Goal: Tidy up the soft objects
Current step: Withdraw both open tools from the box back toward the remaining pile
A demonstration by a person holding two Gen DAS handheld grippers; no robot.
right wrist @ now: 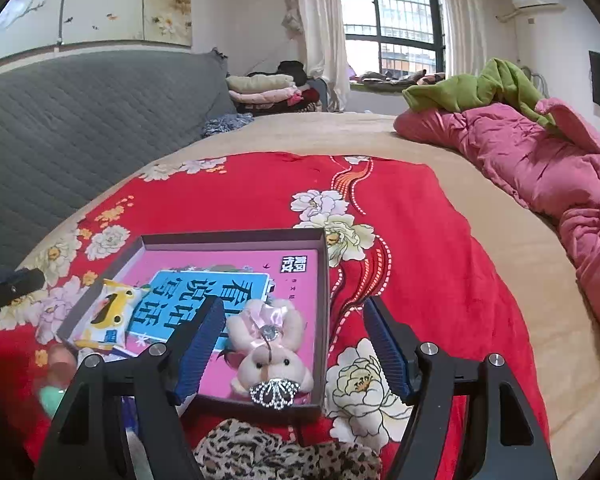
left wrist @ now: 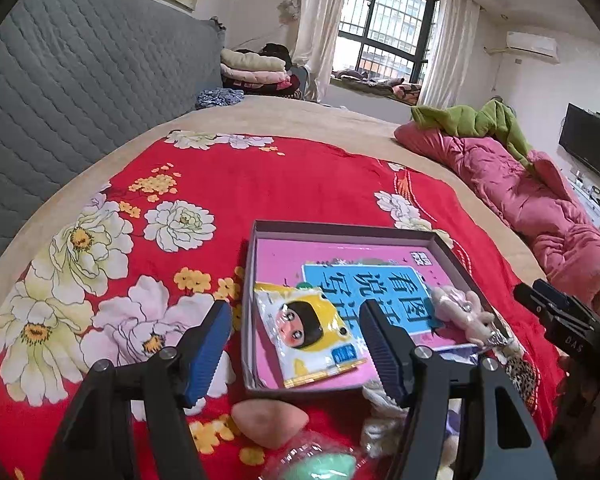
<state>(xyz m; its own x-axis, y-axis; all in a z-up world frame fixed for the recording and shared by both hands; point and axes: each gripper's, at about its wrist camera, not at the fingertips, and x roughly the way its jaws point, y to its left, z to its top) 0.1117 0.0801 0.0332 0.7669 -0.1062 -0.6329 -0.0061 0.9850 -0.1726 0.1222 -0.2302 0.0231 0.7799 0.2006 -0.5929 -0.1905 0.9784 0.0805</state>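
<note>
A shallow grey box [left wrist: 342,229] [right wrist: 236,238] lies on the red flowered blanket, with a pink book [left wrist: 284,260] [right wrist: 296,300] in its bottom. On the book lie a yellow-and-white tissue pack [left wrist: 308,332] [right wrist: 106,314] and a small pink plush bunny [left wrist: 462,310] [right wrist: 270,350]. My left gripper [left wrist: 296,322] is open above the tissue pack, touching nothing. My right gripper [right wrist: 294,318] is open above the bunny, pads apart from it. In front of the box lie a pink sponge [left wrist: 270,422], a green sponge in clear wrap [left wrist: 324,466], a white rope piece [left wrist: 380,408] and a leopard-print cloth [right wrist: 280,454].
The red blanket [left wrist: 260,184] covers a beige bed [right wrist: 300,132]. A grey quilted headboard [left wrist: 80,80] stands at the left. A pink quilt [right wrist: 540,160] with a green cloth [right wrist: 480,88] lies along the right. Folded clothes [left wrist: 254,70] are stacked at the far end.
</note>
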